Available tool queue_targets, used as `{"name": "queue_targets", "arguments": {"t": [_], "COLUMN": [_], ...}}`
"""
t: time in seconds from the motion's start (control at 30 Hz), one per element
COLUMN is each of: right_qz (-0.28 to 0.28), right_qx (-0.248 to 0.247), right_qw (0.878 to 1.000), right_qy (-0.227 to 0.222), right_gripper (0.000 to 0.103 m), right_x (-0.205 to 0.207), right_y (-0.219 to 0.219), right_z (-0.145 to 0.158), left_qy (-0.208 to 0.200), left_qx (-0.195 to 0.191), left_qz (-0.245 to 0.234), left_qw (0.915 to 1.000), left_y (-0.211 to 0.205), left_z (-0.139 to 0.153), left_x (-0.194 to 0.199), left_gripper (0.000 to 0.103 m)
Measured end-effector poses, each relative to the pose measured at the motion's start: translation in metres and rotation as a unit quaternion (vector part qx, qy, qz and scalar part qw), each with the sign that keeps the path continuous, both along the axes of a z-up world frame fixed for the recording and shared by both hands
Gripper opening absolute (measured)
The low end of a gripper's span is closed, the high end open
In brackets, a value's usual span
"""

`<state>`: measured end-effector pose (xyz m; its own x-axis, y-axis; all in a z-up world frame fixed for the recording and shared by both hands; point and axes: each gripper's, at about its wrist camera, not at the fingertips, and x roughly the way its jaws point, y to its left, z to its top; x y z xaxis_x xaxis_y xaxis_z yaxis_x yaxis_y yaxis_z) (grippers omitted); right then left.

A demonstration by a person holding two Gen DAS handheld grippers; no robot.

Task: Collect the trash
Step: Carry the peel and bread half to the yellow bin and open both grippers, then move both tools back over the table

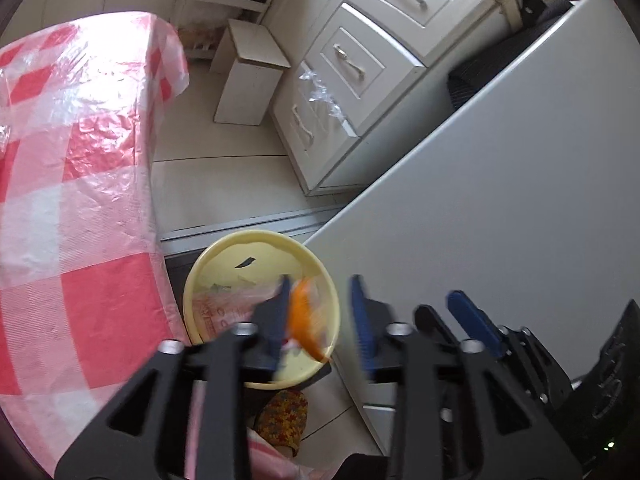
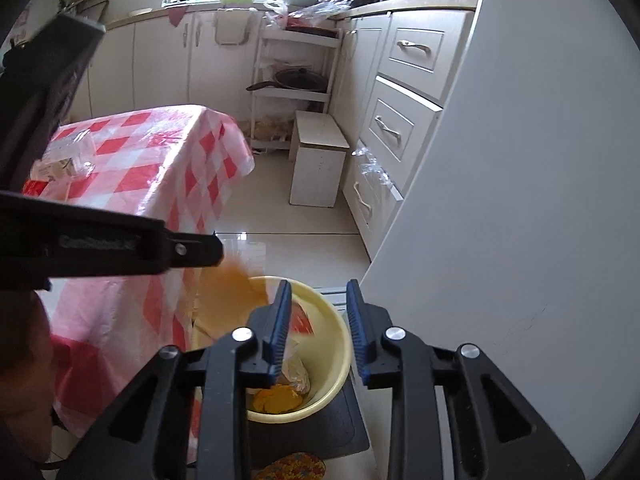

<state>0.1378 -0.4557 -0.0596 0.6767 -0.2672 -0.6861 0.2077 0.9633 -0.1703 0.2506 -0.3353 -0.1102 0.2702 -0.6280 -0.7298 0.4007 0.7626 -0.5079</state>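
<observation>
Gleaming cream floor tiles (image 2: 304,248), white drawers (image 2: 394,120).

I count two grippers, my left (image 1: 324,312) and my right (image 2: 318,320), each with two blue pads. One yellow bowl (image 2: 336,344) sits below them, with one orange scrap (image 1: 304,316) blurred above it and maybe three or four wrappers inside (hard to separate in the blur). One checked table (image 2: 160,148), one white stool (image 2: 318,160), three drawers (image 2: 390,128), and one pan (image 2: 300,79) on the shelf.
</observation>
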Motion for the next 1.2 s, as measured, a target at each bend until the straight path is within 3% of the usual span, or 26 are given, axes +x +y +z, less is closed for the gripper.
{"name": "queue_targets", "arguments": {"t": [0.5, 0.9, 1.2], "right_qz": [0.009, 0.062, 0.123], "right_qx": [0.027, 0.01, -0.004], "right_qw": [0.999, 0.997, 0.991], "right_qy": [-0.038, -0.045, -0.055], "right_gripper": [0.042, 0.053, 0.06], "right_x": [-0.004, -0.004, 0.003], "right_y": [0.003, 0.042, 0.089], "right_z": [0.016, 0.026, 0.038], "left_qy": [0.0, -0.048, -0.089], "left_qx": [-0.019, -0.001, 0.017], "left_qz": [0.047, 0.055, 0.099], "left_qw": [0.9987, 0.9973, 0.991], "left_y": [0.037, 0.074, 0.137], "left_z": [0.011, 0.044, 0.075], "left_x": [0.008, -0.006, -0.013], "left_gripper": [0.047, 0.055, 0.069]}}
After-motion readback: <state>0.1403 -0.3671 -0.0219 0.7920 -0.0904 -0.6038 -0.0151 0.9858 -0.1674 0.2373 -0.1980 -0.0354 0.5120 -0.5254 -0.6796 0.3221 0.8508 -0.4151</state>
